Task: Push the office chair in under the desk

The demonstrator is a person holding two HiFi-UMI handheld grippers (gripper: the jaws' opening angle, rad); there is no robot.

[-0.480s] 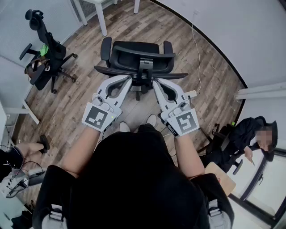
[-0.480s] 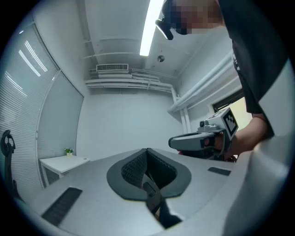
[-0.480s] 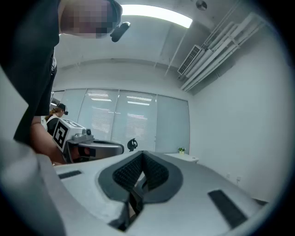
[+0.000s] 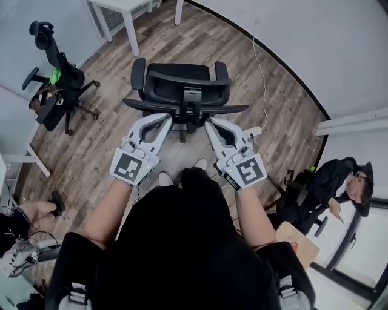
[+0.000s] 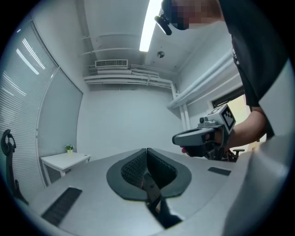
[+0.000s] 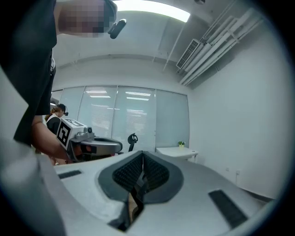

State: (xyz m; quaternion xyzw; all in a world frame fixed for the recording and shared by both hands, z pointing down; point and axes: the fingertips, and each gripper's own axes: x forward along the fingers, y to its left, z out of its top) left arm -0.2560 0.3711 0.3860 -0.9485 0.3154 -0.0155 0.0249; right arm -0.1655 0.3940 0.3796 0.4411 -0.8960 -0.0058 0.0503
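A black office chair stands on the wood floor with its back towards me. My left gripper and right gripper are held level side by side just behind the backrest's top edge. Whether they touch it I cannot tell. Both are shut with nothing between the pads. In the left gripper view the closed jaws meet at the left gripper, and the right gripper shows beside it. The right gripper has its jaws closed too. A white desk stands beyond the chair.
A second black chair with a bag stands at the left. A person sits at the right by a dark chair. A white cable runs along the curved wall, and a small plant sits on the desk.
The view has shifted a little, bringing more of the white desk in at the top. Both grippers stay shut behind the chair's back, and the chair keeps its place near the desk leg.
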